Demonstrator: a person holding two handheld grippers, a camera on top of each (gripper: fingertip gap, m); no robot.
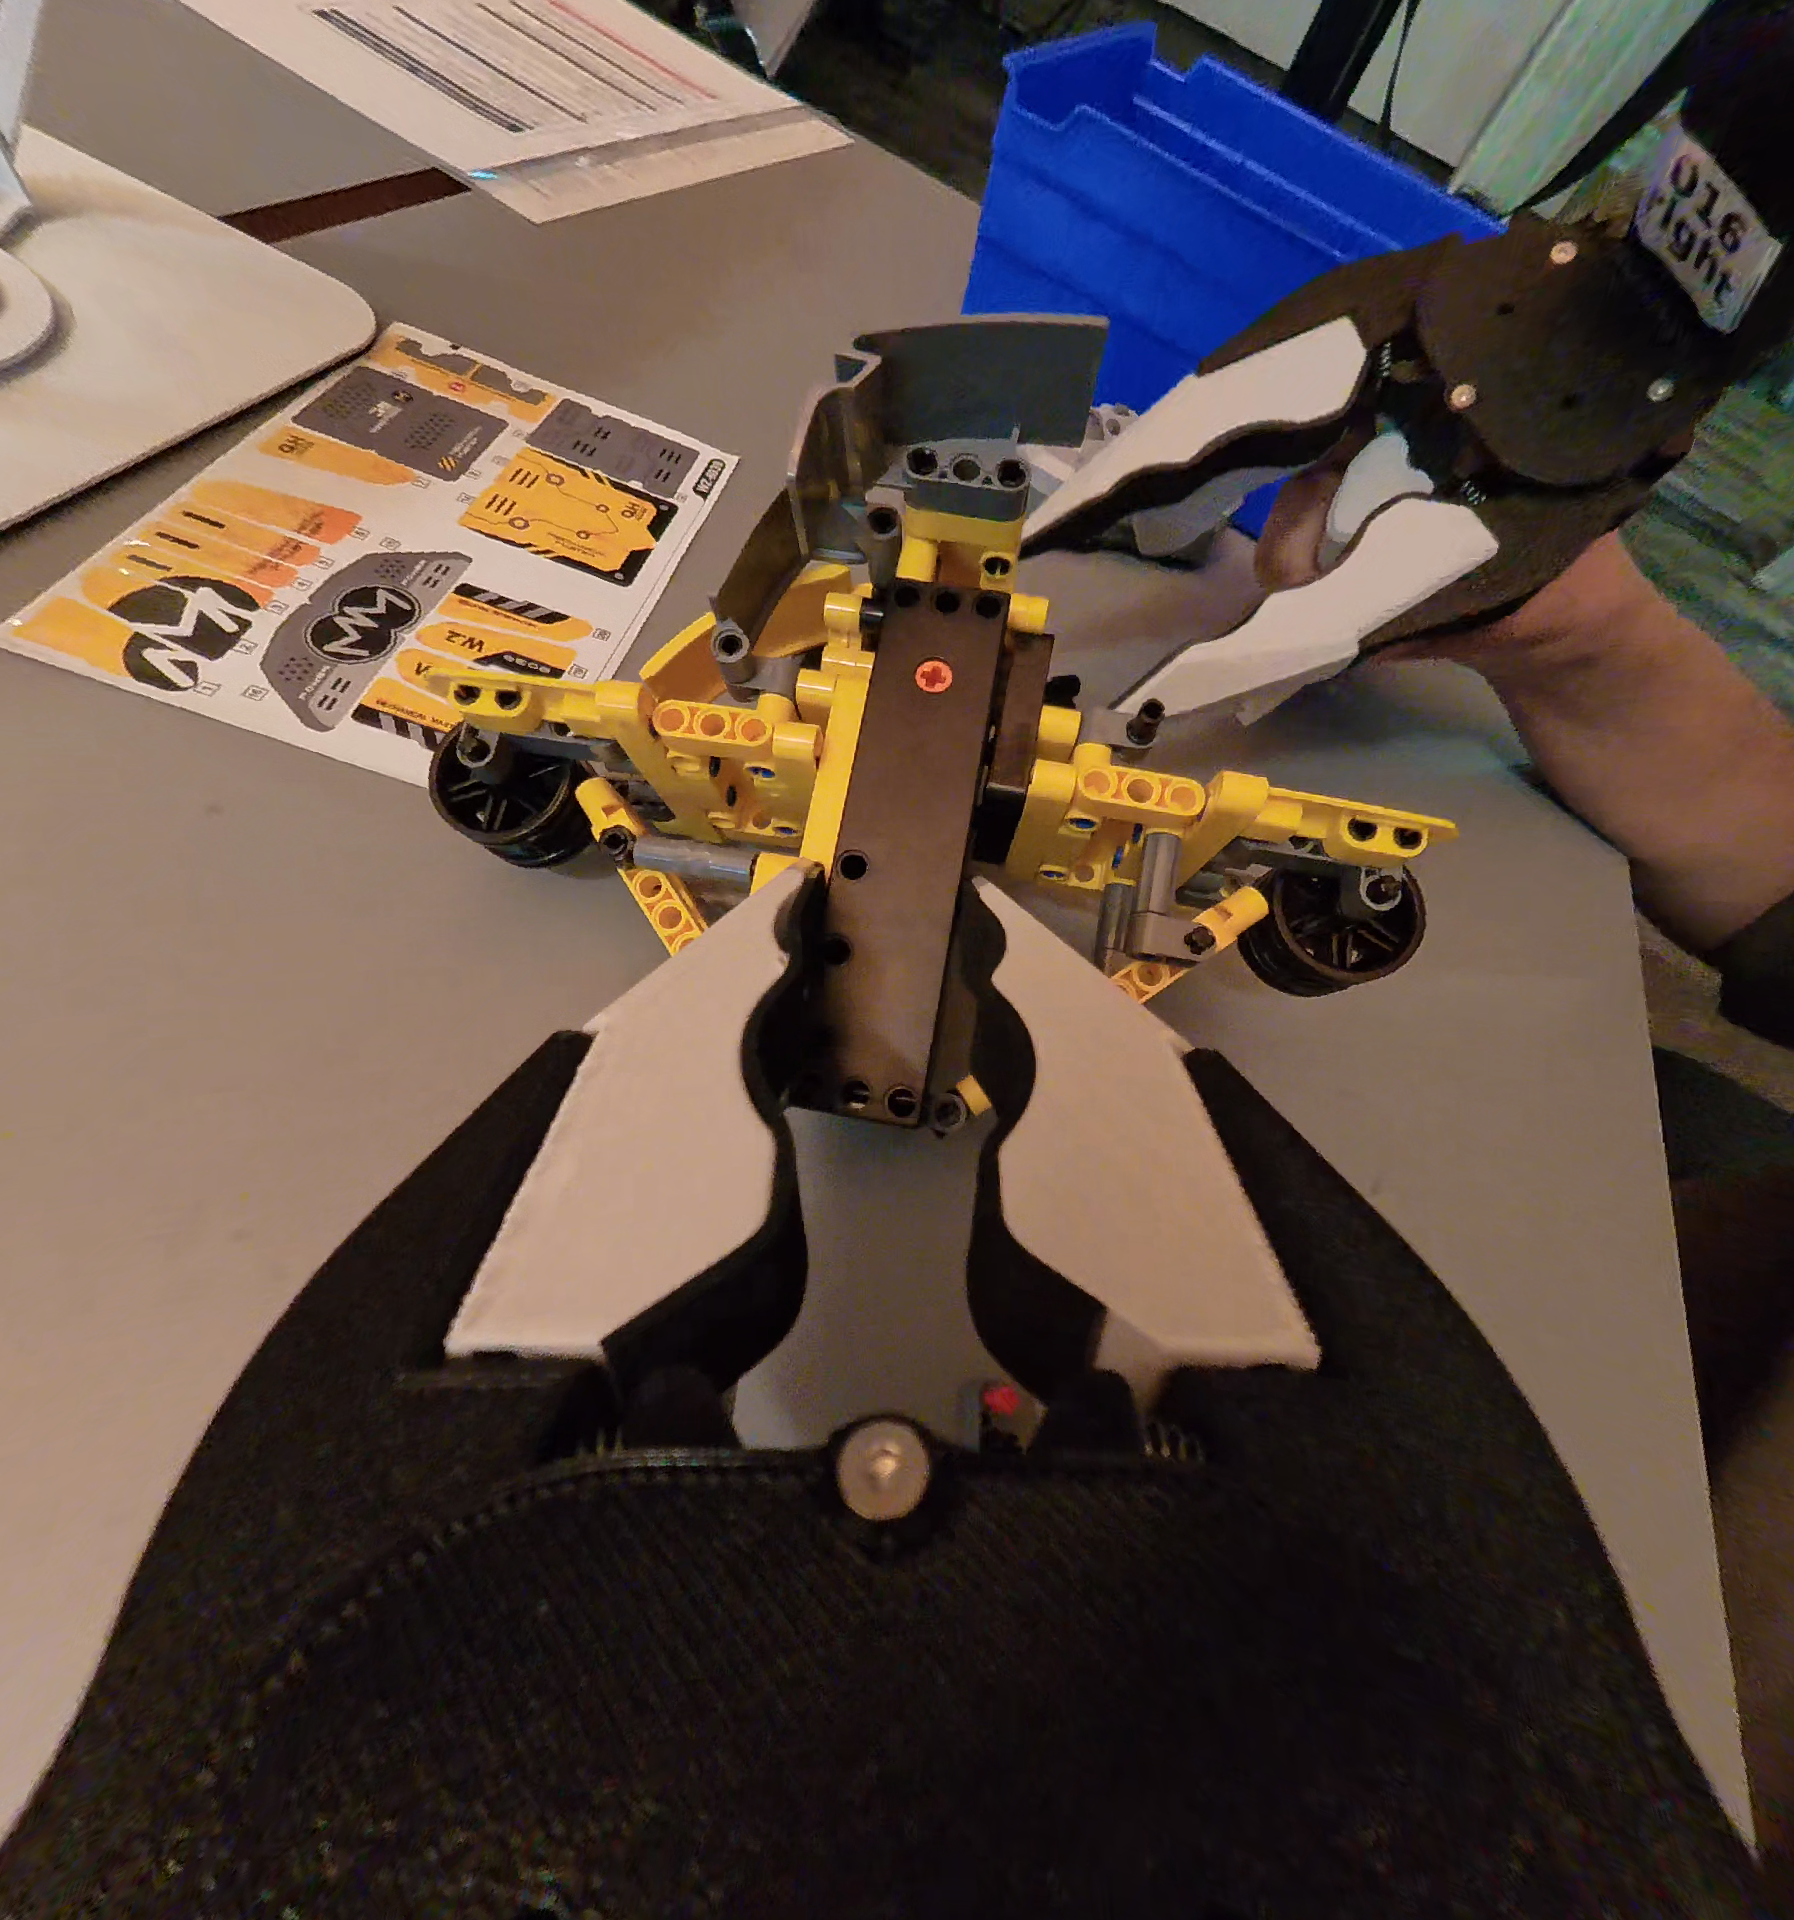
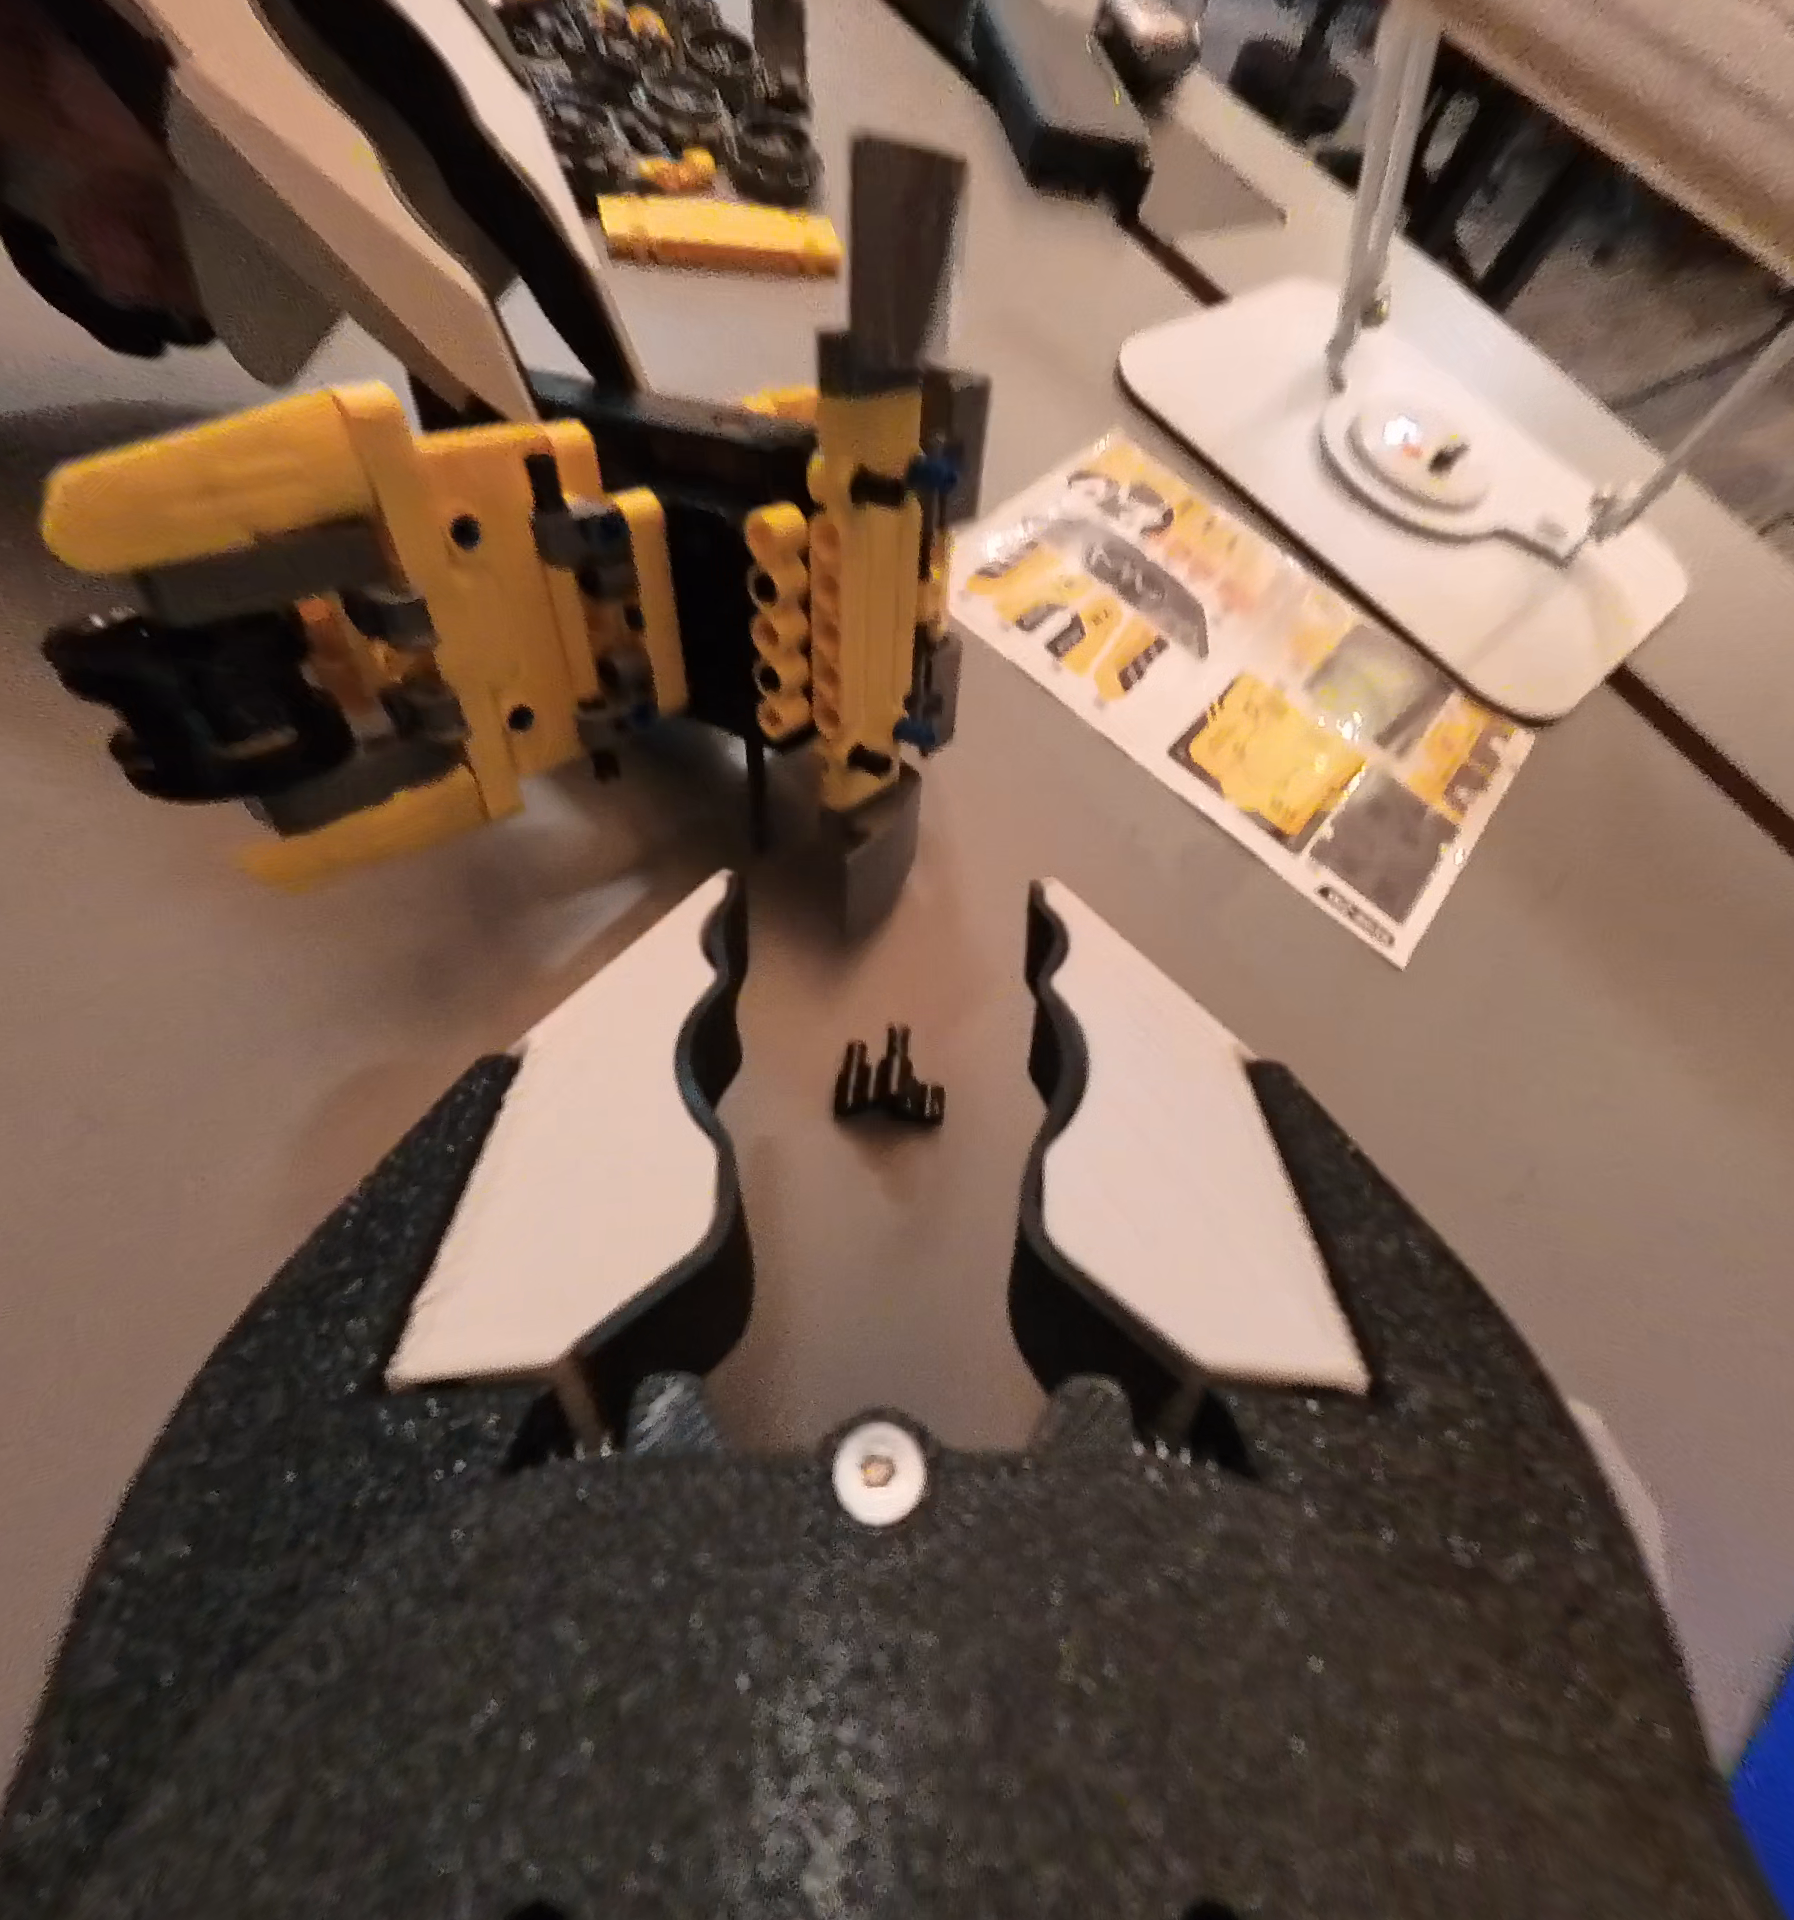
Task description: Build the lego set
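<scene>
A: Left gripper (image 1: 888, 894) is clamped on one yellow brick model's (image 1: 934, 748) black beam; two wheels show.
B: Right gripper (image 2: 882, 894) stands apart, empty; one small black connector (image 2: 888, 1081) lies between its fingers, visible only from that wrist; one sticker sheet (image 1: 353, 561) beside.

We count one yellow and black brick-built vehicle model (image 1: 934, 748) at the centre of the left wrist view, with two black wheels (image 1: 503, 795) showing, at 9 and 3 o'clock of it. One sticker sheet (image 1: 353, 561) lies at 10 o'clock, one printed paper (image 1: 519, 83) at 11, one blue plastic bin (image 1: 1184, 208) at 1. We see two grippers: the left gripper (image 1: 888, 883) and the right gripper (image 2: 882, 894). One small black connector piece (image 2: 888, 1086) lies between the right one's fingers. One white lamp base (image 2: 1392, 488) stands at 1 o'clock in the right wrist view.
</scene>
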